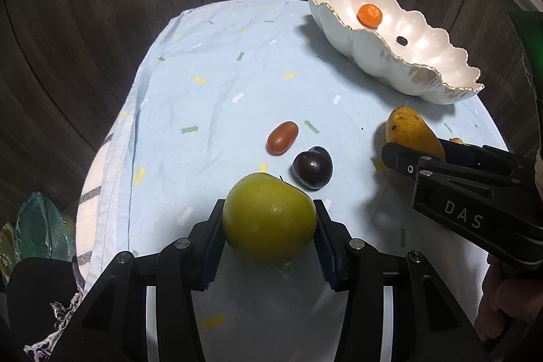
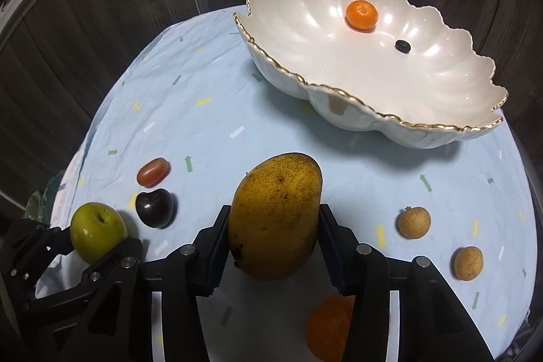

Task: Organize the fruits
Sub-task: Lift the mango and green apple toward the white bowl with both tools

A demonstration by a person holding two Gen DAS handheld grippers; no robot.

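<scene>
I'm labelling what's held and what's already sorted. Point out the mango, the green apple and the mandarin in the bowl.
mango [image 2: 275, 219], right wrist view, middle of its skin.
green apple [image 1: 269, 219], left wrist view, its front face.
mandarin [image 2: 361, 14], right wrist view, its top.

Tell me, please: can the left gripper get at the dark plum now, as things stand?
Probably not yet. The left gripper is shut on the green apple, so its fingers are occupied. The dark plum lies just beyond it on the cloth with nothing covering it; the way looks free once the apple is released.

Bright overhead light, glare on the white bowl [image 2: 339, 111], soft shadows, dim surroundings, fisheye-warped dark edges
</scene>
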